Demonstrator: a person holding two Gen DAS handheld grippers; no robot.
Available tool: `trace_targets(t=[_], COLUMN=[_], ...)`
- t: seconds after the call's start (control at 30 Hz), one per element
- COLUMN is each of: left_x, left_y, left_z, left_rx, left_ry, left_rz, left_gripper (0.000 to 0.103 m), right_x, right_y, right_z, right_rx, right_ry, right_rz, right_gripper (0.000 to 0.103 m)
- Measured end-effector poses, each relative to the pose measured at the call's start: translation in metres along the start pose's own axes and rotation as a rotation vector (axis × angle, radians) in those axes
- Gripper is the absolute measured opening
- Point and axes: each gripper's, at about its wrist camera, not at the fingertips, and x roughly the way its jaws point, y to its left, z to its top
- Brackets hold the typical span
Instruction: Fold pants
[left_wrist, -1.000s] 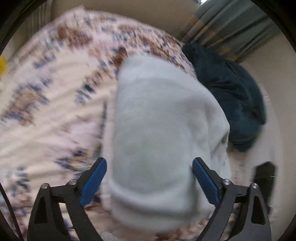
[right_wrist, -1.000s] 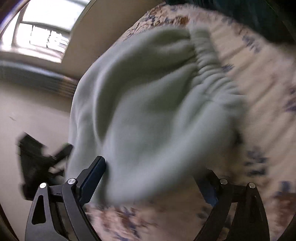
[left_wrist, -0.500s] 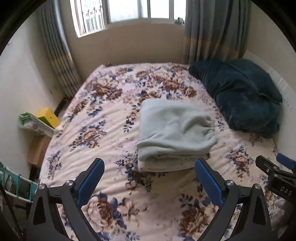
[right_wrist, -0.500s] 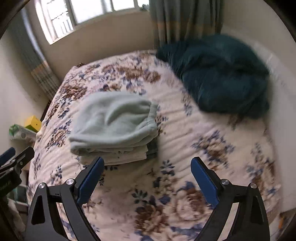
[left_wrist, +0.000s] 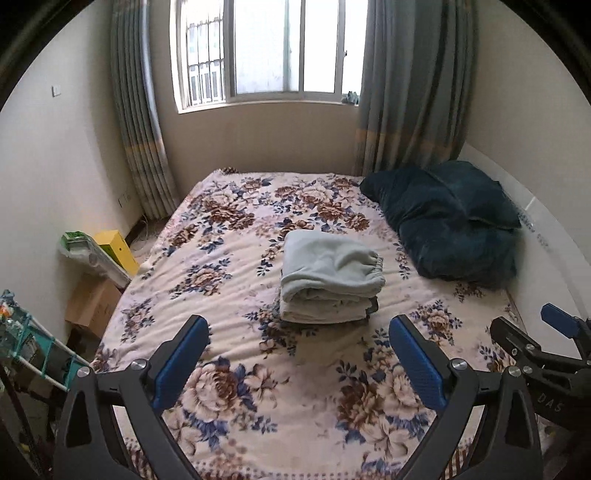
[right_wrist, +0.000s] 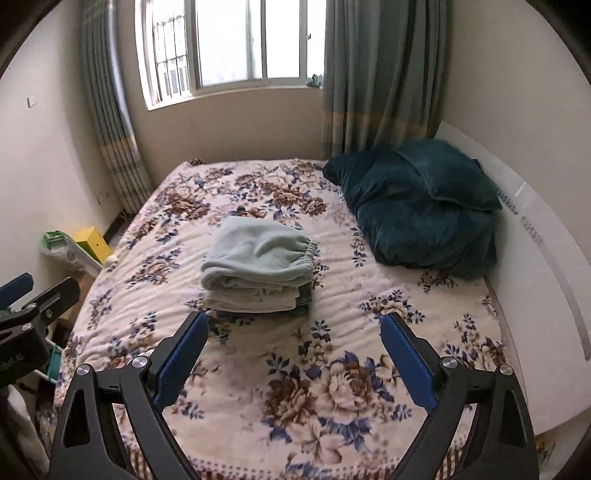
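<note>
In the left wrist view, the left gripper (left_wrist: 299, 358) is seen above the near end of the bed (left_wrist: 229, 295), its blue-padded fingers (left_wrist: 181, 360) spread wide apart with nothing between them. The pale green pants (left_wrist: 328, 266) are seen folded into a compact bundle and laid on top of a small stack of other folded clothes (left_wrist: 325, 310) near the middle of the floral bedspread, well apart from the gripper. A dark teal blanket (left_wrist: 450, 221) is heaped by the headboard side, to the right of the stack. The right gripper (left_wrist: 535, 343) is glimpsed at the right edge. A yellow box (left_wrist: 114, 247) is seen on the floor beside the bed, and a window (left_wrist: 273, 48) with grey curtains is set in the far wall.

In the right wrist view, the right gripper (right_wrist: 291, 354) is likewise held over the near end of the bed (right_wrist: 369, 295), its fingers (right_wrist: 406, 360) released and wide apart, gripping nothing. The pants (right_wrist: 258, 254) are shown lying on the stack (right_wrist: 255, 301), the elastic waistband turned toward the blanket (right_wrist: 417, 210). Part of the left gripper (right_wrist: 33, 302) is visible at the left edge.
</note>
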Motion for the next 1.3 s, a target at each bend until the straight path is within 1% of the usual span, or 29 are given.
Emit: trace_targets(t=[0.03, 0.07, 0.13, 0.23, 0.37, 0.47, 0.53, 0.67, 0.73, 0.87, 0.97, 1.03, 1.1, 1.23, 1.3], left_x=[-0.016, -0.027, -0.050, -0.086, -0.122, -0.151, -0.169, -0.194, -0.203, -0.214, -0.214, -0.213, -0.207, -0.206, -0.203], left_y=[0.003, 0.006, 0.010, 0.016, 0.019, 0.020, 0.018, 0.014, 0.009, 0.004, 0.000, -0.003, -0.008, -0.013, -0.014], left_z=[-0.007, -0.012, -0.024, -0.042, -0.063, -0.076, -0.083, -0.095, -0.102, -0.114, -0.116, -0.115, -0.108, -0.099, -0.095], left_rx=[0.002, 0.004, 0.011, 0.018, 0.030, 0.027, 0.024, 0.018, 0.014, -0.005, -0.019, -0.026, -0.023, -0.032, -0.036], left_ry=[-0.007, -0.012, -0.018, -0.032, -0.053, -0.083, -0.101, -0.119, -0.115, -0.102, -0.092, -0.092, -0.091, -0.129, -0.145], left_rz=[-0.015, -0.018, -0.026, -0.047, -0.041, -0.027, -0.015, 0.010, 0.024, 0.043, 0.054, 0.068, 0.075, 0.096, 0.105], left_gripper=[0.100, 0.100, 0.100, 0.100, 0.100, 0.100, 0.100, 0.100, 0.100, 0.100, 0.100, 0.100, 0.103, 0.103, 0.103], right_x=[-0.015, -0.038, -0.072, -0.115, -0.181, -0.218, -0.235, -0.269, -0.286, -0.308, -0.317, -0.317, -0.314, -0.302, -0.296], right_y=[0.001, 0.005, 0.009, 0.012, 0.018, 0.023, 0.024, 0.018, 0.014, 0.005, -0.001, -0.004, -0.007, -0.011, -0.013], right_z=[-0.006, -0.015, -0.028, -0.051, -0.083, -0.101, -0.110, -0.127, -0.133, -0.139, -0.142, -0.139, -0.135, -0.122, -0.115], right_rx=[0.003, 0.010, 0.019, 0.020, 0.037, 0.020, 0.010, -0.004, -0.008, -0.009, -0.019, -0.027, -0.032, -0.026, -0.015], right_ry=[-0.006, -0.016, -0.033, -0.052, -0.083, -0.100, -0.101, -0.107, -0.114, -0.119, -0.123, -0.125, -0.133, -0.136, -0.143], right_rz=[0.001, 0.002, -0.001, -0.008, -0.006, -0.013, 0.000, 0.030, 0.040, 0.073, 0.081, 0.083, 0.070, 0.070, 0.055], right_gripper=[0.097, 0.097, 0.097, 0.097, 0.097, 0.097, 0.097, 0.097, 0.097, 0.097, 0.097, 0.097, 0.097, 0.097, 0.098])
